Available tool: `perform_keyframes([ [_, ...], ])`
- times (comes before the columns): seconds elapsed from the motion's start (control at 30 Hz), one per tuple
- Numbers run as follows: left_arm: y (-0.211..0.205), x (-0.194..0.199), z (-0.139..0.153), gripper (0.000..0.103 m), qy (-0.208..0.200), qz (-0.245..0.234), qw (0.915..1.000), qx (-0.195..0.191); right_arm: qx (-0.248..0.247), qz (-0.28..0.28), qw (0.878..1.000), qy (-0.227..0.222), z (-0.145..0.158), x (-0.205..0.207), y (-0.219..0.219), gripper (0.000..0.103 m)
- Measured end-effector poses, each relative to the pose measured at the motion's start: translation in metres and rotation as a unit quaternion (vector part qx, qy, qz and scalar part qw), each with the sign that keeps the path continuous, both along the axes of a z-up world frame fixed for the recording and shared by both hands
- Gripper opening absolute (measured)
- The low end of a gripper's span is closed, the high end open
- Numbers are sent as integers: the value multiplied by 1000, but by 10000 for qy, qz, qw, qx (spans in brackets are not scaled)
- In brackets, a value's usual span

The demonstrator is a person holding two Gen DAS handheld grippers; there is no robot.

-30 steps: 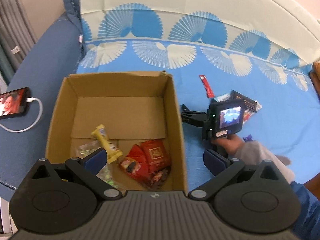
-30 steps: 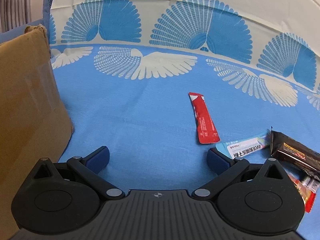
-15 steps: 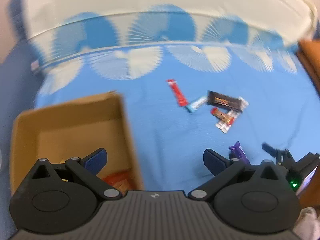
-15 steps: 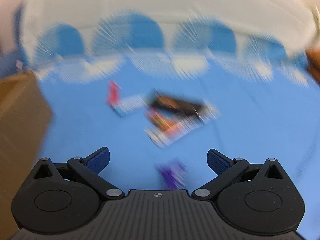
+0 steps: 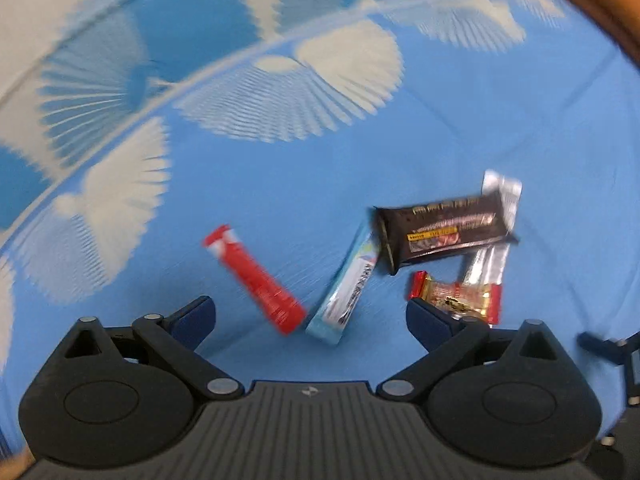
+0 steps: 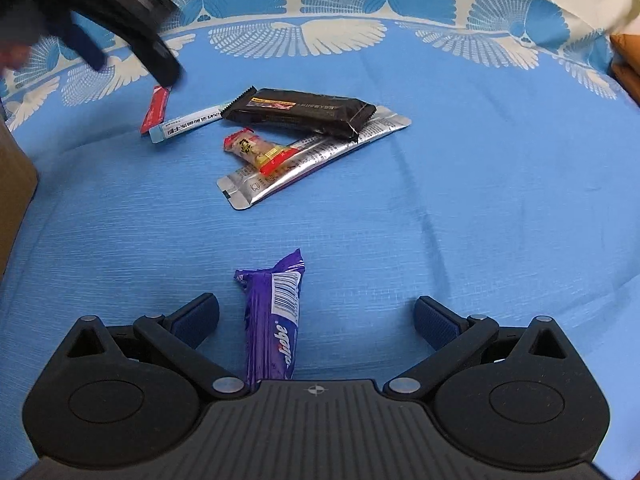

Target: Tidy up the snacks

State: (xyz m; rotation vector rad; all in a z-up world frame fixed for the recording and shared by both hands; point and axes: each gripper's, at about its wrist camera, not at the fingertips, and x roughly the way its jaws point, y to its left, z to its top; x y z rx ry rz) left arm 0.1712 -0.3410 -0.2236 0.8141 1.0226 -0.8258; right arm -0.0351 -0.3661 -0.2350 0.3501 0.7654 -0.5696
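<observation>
My left gripper [image 5: 308, 316] is open and empty just above a red stick packet [image 5: 256, 282] and a light blue stick packet [image 5: 348, 292]. A black snack bar [image 5: 444, 232], a silver sachet [image 5: 496, 232] and a red-gold candy [image 5: 456, 298] lie to their right. My right gripper [image 6: 316, 320] is open over a purple chocolate bar [image 6: 274, 320] lying between its fingers. In the right wrist view the left gripper [image 6: 120, 20] hovers at top left over the red stick packet [image 6: 156, 108], next to the blue stick [image 6: 188, 124], black bar [image 6: 300, 114], silver sachet [image 6: 312, 160] and candy [image 6: 256, 150].
Everything lies on a blue bedsheet [image 6: 480, 200] with white fan patterns. A cardboard box edge [image 6: 12, 184] shows at the far left of the right wrist view. A brown object [image 6: 626, 64] sits at the far right. Part of the right gripper [image 5: 616, 352] shows at the left wrist view's right edge.
My left gripper swung right from over the cardboard box to the loose snacks. My right gripper pulled back and right, from beside the box to over the purple chocolate bar.
</observation>
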Motion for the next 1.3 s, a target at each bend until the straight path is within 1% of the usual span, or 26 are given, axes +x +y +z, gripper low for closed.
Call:
perform_keyframes([
  [0.03, -9, 3, -10, 84, -50, -139, 9998, 134, 33, -22, 10000, 64, 1, 1, 0, 103],
  [0.07, -16, 3, -20, 75, -131, -249, 9992, 277, 71, -50, 9999, 137, 1, 1, 2, 103],
  [0.1, -21, 3, -30, 58, -132, -345, 9985, 415, 97, -69, 9998, 165, 2, 0, 5, 103],
  [0.13, -25, 6, -38, 48, -66, -359, 9978, 547, 114, -90, 9998, 169, 2, -1, 8, 103],
  [0.17, -26, 7, -43, 43, 16, -317, 9980, 552, 105, -77, 9998, 180, 1, -2, 13, 100],
  [0.2, -27, 8, -41, 21, 142, -328, 9983, 466, 52, -39, 9998, 195, 2, -3, 18, 91],
  [0.23, -27, 6, -39, 18, 208, -336, 9984, 414, 0, -2, 9999, 149, 5, -5, 23, 82],
  [0.27, -25, 4, -37, 18, 146, -336, 9985, 404, -41, 12, 10000, 81, 8, -8, 29, 57],
  [0.3, -23, 1, -34, 16, 46, -365, 9985, 412, -207, -21, 9998, 72, 11, -10, 35, 21],
  [0.33, -19, -1, -30, 16, -14, -358, 9986, 380, -199, 38, 9998, -1, 12, -12, 37, 16],
  [0.4, -6, -4, -14, 16, 66, -191, 9996, 206, 172, -79, 9994, -302, 15, -20, 31, 15],
  [0.43, 0, -7, -2, 16, 115, -111, 9998, 83, 180, -127, 9989, -409, 20, -25, 30, 15],
  [0.5, 24, -16, 29, 16, 168, 41, 9995, -255, 15, -221, 9979, -603, 37, -36, 32, 15],
  [0.6, 62, -31, 73, 16, 100, 304, 9976, -619, 68, -299, 9944, -1012, 66, -56, 37, 15],
  [0.7, 115, -53, 118, 16, -29, 673, 9936, -904, -21, -202, 9918, -1263, 96, -73, 52, 15],
  [0.77, 148, -73, 145, 16, -155, 900, 9906, -1018, -98, -86, 9903, -1383, 112, -84, 67, 15],
  [0.87, 205, -108, 180, 16, -250, 1290, 9848, -1139, -37, 135, 9875, -1568, 133, -100, 96, 15],
  [0.93, 243, -131, 197, 16, -310, 1511, 9812, -1163, 53, 354, 9860, -1627, 144, -109, 121, 15],
  [1.03, 302, -167, 213, 16, -450, 1809, 9754, -1175, 228, 750, 9831, -1657, 155, -116, 159, 15],
  [1.1, 336, -188, 219, 16, -431, 2001, 9709, -1248, 268, 1051, 9809, -1618, 159, -121, 190, 15],
  [1.13, 355, -199, 221, 16, -384, 2138, 9673, -1311, 284, 1195, 9797, -1582, 161, -123, 204, 15],
  [1.2, 383, -216, 223, 16, -323, 2305, 9623, -1405, 317, 1435, 9773, -1528, 163, -127, 231, 15],
  [1.27, 411, -234, 224, 16, -357, 2453, 9573, -1488, 327, 1638, 9752, -1454, 166, -131, 257, 15],
  [1.3, 422, -241, 224, 16, -372, 2474, 9561, -1527, 325, 1740, 9740, -1414, 168, -132, 269, 15],
])
